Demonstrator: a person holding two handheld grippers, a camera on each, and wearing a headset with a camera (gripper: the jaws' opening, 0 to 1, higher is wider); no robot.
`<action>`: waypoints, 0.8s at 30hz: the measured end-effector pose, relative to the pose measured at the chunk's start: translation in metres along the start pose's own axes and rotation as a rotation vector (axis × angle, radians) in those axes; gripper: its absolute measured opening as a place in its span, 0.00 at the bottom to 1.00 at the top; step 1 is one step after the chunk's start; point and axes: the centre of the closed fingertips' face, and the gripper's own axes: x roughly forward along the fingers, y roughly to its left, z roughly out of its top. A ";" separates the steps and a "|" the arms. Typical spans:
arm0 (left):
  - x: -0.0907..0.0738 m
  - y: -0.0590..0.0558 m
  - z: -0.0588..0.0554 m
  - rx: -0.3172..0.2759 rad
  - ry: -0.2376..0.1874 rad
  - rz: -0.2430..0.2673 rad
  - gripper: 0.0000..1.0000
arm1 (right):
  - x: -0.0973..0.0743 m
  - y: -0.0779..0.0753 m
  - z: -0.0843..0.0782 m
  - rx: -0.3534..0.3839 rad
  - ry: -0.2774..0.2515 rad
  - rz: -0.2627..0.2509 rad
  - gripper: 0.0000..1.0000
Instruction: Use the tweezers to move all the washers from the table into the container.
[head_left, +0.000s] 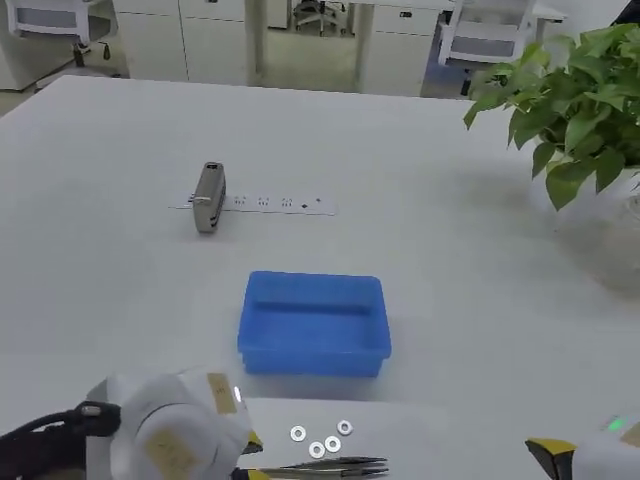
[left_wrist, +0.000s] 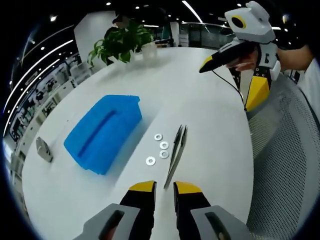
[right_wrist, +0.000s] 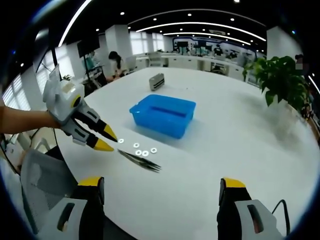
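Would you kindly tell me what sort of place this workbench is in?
Most likely an open-plan office: a large white table with a power strip on it, office chairs beyond it, and a potted plant at its edge.

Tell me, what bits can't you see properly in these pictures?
Tweezers, head view: one end is tucked behind the left gripper.
Right gripper, head view: mostly cut off by the bottom edge.
Washers, right gripper view: too small to count surely.
Blue box, right gripper view: its near wall hides part of the floor inside.
Plant, head view: its pot is cut by the right edge.
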 end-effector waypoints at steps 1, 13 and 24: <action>0.002 0.000 -0.001 0.007 0.007 -0.007 0.10 | 0.000 0.000 0.000 0.000 0.000 0.000 0.94; 0.016 -0.003 -0.009 0.045 0.051 -0.068 0.01 | 0.004 0.001 0.005 -0.007 0.001 0.004 0.94; 0.018 -0.007 -0.009 0.088 0.055 -0.089 0.00 | 0.003 0.007 0.010 -0.018 -0.005 0.014 0.95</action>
